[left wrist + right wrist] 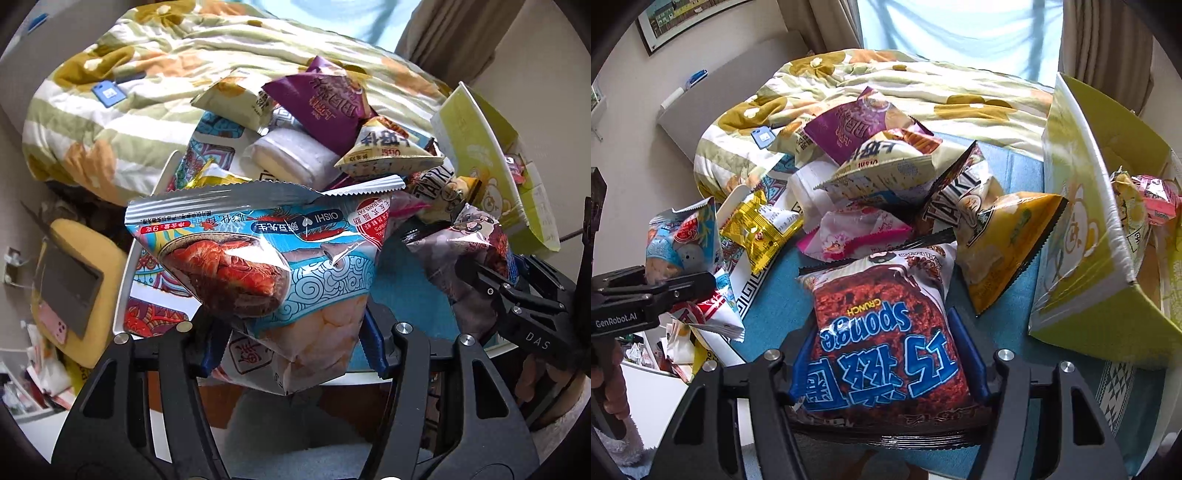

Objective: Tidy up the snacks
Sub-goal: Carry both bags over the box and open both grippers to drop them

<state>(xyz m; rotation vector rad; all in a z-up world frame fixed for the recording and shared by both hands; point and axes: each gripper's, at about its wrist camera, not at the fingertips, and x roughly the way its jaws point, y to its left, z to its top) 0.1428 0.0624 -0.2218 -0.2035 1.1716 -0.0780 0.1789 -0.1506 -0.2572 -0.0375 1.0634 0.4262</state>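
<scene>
The left tool (295,339) pinches a blue shrimp-cracker bag (258,266), lifted over the worktop's (1015,325) left edge. The right tool (890,369) clamps a Sponge Crunch bag (882,332), just left of the yellow-green box (1082,258).

Blue tabletop (1008,325) ahead of the jaws carries a snack pile (886,173) dead ahead, yellow-green carton (1086,258) standing to the right, patterned flat box (218,147) left, probably under the pile. Quilted bed (960,92) beyond.
</scene>
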